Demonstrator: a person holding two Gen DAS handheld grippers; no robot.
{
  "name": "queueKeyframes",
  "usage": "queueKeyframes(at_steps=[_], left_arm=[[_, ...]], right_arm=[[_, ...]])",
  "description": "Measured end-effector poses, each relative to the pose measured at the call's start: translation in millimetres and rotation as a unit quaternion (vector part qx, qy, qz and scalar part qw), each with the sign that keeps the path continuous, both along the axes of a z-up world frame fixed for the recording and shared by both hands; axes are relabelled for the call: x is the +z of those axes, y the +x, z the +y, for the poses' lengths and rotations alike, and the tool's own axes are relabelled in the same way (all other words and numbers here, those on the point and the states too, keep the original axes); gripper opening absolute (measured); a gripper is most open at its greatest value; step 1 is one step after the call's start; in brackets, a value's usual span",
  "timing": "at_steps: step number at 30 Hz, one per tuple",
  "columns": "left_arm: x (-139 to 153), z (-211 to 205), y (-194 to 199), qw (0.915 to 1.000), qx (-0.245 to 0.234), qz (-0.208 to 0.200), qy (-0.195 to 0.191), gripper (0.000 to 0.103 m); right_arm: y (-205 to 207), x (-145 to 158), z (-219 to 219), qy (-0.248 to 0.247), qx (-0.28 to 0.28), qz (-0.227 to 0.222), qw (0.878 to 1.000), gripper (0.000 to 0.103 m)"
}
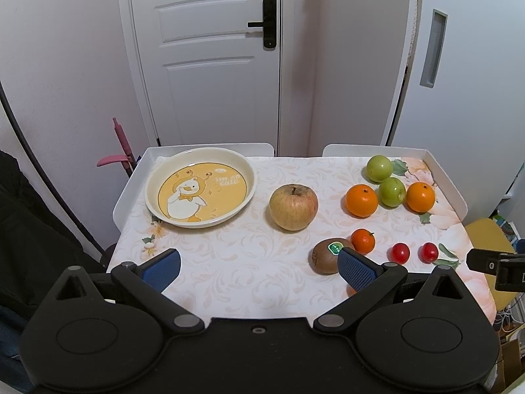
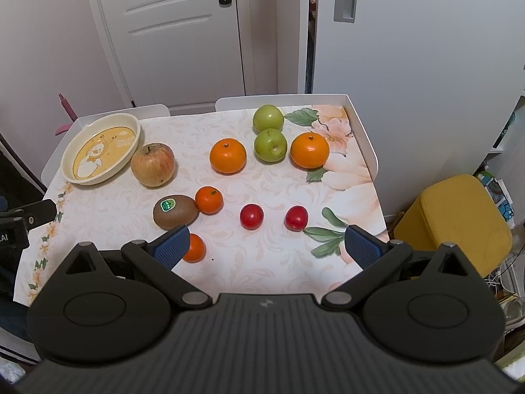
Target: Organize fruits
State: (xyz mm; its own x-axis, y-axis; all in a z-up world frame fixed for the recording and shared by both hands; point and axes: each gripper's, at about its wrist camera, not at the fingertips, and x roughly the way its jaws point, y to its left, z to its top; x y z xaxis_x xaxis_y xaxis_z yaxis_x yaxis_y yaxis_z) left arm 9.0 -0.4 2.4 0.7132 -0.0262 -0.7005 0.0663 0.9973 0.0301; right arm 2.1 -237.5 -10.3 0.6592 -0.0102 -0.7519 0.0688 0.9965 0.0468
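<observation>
Both grippers hang above the near edge of the table point(image 1: 229, 256), each with its 2 blue-padded fingers spread wide and nothing between them. In the left wrist view, the left gripper point(image 1: 259, 269) looks at the empty duck-print plate point(image 1: 154, 203) at 11 o'clock, with the apple point(image 1: 293, 207) just beside its right rim, not touching. The kiwi point(image 1: 323, 256) lies at 1 o'clock, partly behind the right finger pad, touching a small tangerine point(image 1: 362, 240). In the right wrist view, the right gripper point(image 2: 267, 246) faces 2 cherry tomatoes point(image 2: 251, 216) at 12 o'clock, set apart from each other. Beyond them, toward 12 and 1 o'clock, 2 oranges point(image 2: 228, 156) flank a green fruit point(image 2: 270, 145), with a second green fruit point(image 2: 268, 118) behind it. Another small tangerine point(image 2: 195, 249) peeks from behind the left finger pad at 10 o'clock.
</observation>
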Motion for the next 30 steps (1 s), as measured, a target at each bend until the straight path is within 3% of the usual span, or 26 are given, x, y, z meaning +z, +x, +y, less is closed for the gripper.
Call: queueKeyframes(at_steps=[30], left_arm=[[4.8, -0.1, -7.0, 1.0000, 0.006, -0.007, -0.001, 0.103]], right_arm=[[-2.2, 3.8, 1.6, 0.001, 0.005, -0.001, 1.000, 0.103]])
